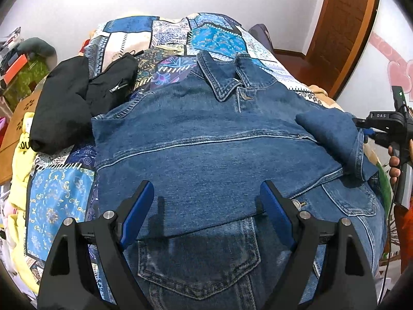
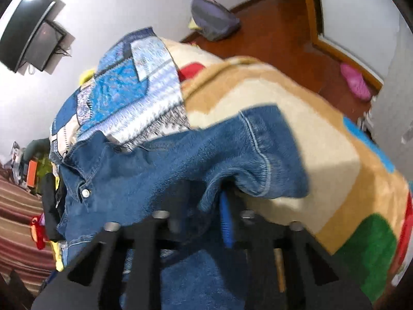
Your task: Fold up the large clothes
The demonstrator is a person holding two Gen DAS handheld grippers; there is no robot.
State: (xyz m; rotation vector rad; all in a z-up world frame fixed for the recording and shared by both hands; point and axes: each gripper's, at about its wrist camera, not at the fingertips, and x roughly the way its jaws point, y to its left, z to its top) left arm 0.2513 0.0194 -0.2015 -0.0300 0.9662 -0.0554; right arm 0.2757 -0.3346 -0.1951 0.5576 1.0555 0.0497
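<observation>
Denim jacket lies spread, front up, across the middle of a bed, collar toward the far wall, pocket and buttons toward the near edge. One sleeve is folded flat across the chest from the left. The right sleeve is bunched at the jacket's right side, its cuff raised off the bed.

Right gripper is clenched on the cloth of that right sleeve; denim is pinched between its blue pads and drapes over the black frame. The left wrist view shows the same tool at the right edge of the bed, with a person's fingers around its handle.

Left gripper hangs over the near part of the jacket with its jaws wide apart and nothing between them; contact with the cloth cannot be told.

Black garment, with a zip, lies just left of the jacket's far shoulder, touching it. Blue patchwork bedspread lies under both. Tan, cream and green blanket covers the bed's right side. Purple bag sits on the wooden floor beyond, and a screen hangs on the far wall.
</observation>
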